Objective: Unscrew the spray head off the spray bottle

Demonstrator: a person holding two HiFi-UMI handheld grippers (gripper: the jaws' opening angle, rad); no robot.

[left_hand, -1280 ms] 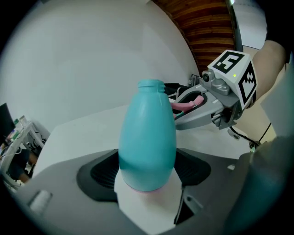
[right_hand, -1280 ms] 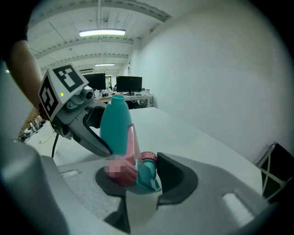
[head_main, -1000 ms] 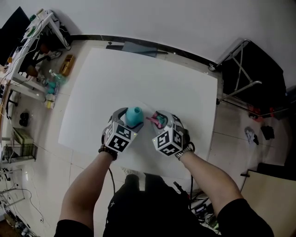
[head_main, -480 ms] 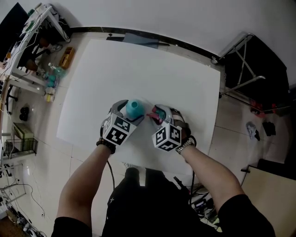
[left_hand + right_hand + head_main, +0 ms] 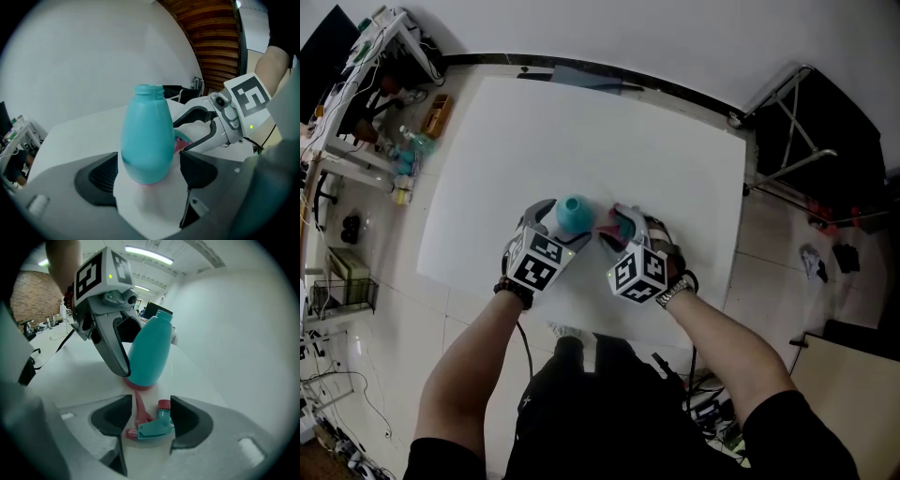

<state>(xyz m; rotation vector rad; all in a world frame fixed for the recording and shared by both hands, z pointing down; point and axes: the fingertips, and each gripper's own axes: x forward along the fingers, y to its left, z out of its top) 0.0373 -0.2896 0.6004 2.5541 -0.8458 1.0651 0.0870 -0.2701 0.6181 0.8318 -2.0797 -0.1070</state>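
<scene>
The bottle [image 5: 573, 214] stands upright on the white table [image 5: 656, 159], its neck bare, a little inside the near edge where the person's wrists cross. The left gripper [image 5: 562, 225] straddles it. Its jaws have just been opening and now stand released on either side of the body, a thin gap showing at each pad. The spray head [image 5: 152, 425] lies on its side on the table just right of the bottle, its pink trigger pointing towards the bottle's base. The right gripper [image 5: 150, 411] has it between its jaws, which have just been opening and no longer clench it. Beyond both grippers the tabletop runs bare to the far edge by the wall, with wide room left and right. A dark folding frame [image 5: 797, 131] stands off the right edge, and a cluttered rack [image 5: 384, 84] off the left.
</scene>
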